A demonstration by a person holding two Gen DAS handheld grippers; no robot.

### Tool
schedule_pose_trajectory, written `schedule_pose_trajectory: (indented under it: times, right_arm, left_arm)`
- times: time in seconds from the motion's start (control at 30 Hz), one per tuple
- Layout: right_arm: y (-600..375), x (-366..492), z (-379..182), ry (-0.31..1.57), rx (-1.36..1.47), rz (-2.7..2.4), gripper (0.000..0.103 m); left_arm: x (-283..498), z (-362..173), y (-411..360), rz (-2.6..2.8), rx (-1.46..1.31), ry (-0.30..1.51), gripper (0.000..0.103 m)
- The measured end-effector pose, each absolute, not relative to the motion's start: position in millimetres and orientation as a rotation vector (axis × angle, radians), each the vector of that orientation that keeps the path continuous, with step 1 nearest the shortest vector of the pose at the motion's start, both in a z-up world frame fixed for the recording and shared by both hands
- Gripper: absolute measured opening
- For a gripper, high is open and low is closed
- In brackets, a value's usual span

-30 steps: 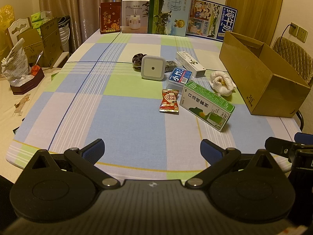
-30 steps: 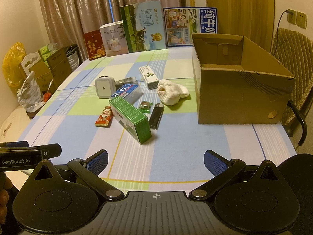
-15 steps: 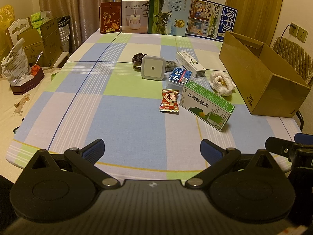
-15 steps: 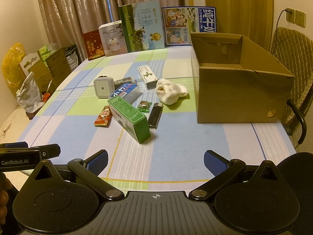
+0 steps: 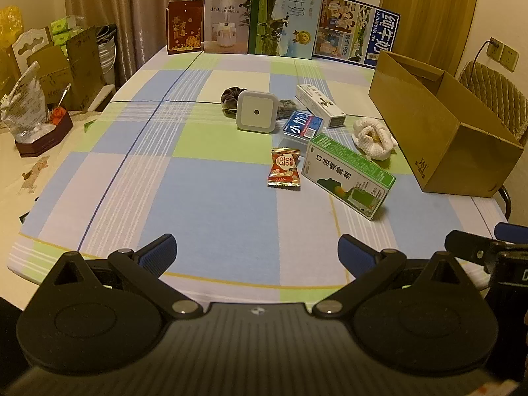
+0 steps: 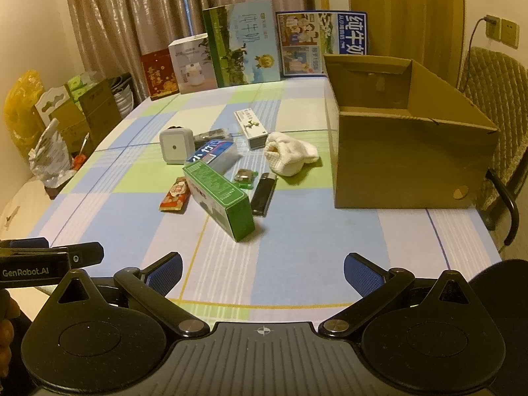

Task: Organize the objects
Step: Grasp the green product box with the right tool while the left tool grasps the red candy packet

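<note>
While you hold both tools low over the near edge of the desk (image 5: 214,217), your left hand-held gripper (image 5: 255,252) has its blue-padded fingers spread wide with nothing between them, and your right hand-held gripper (image 6: 262,272) is just as wide apart and just as bare. Both aim level across the checked cloth toward the far end, side by side; in the right wrist view, the left tool shows at the left edge.

The clutter lies well ahead of both sets of fingers, none of it touching them. Nearest is the green carton (image 6: 219,194), lying flat with its long axis running from near-right to far-left in the right wrist view, one short end facing you. Just to its left sits the red snack packet (image 5: 283,166), flat, lengthwise roughly away from you. Just right of the carton lies the black lighter (image 6: 263,193), its long axis pointing away and slightly right, with a small green packet (image 6: 245,177) beside its far end. Beyond those come the blue-labelled case (image 5: 302,125), the white square device (image 5: 255,111) standing upright facing you, the long white box (image 5: 319,105) angled across the cloth, and the rolled white cloth (image 6: 290,156). The open cardboard box (image 6: 402,161) stands at the right, apart from the cloth.
</note>
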State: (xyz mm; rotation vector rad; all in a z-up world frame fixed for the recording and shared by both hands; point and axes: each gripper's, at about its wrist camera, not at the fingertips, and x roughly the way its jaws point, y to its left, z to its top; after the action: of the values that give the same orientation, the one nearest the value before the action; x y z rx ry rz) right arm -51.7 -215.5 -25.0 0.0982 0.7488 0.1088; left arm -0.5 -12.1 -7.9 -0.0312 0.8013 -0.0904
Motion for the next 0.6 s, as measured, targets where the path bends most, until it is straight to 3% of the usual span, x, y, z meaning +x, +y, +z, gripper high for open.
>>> schedule_pose_trajectory:
  times: [0.4,0.47,0.6]
  right_arm:
    - [-186,-6,-39,0.707,-0.129,0.262,0.101]
    - [-181,8,-45,0.707,-0.179,0.288,0.084]
    - [-170,39,-58,0.72,-0.259,0.348,0.075]
  left_arm:
    - [41,-6,-6,-0.145,-0.055,0.787,0.102]
    - [56,-11,-3,-0.152,-0.029,0.786,0.102]
    - [84,-22,6,-0.177,0.011,0.794,0.102]
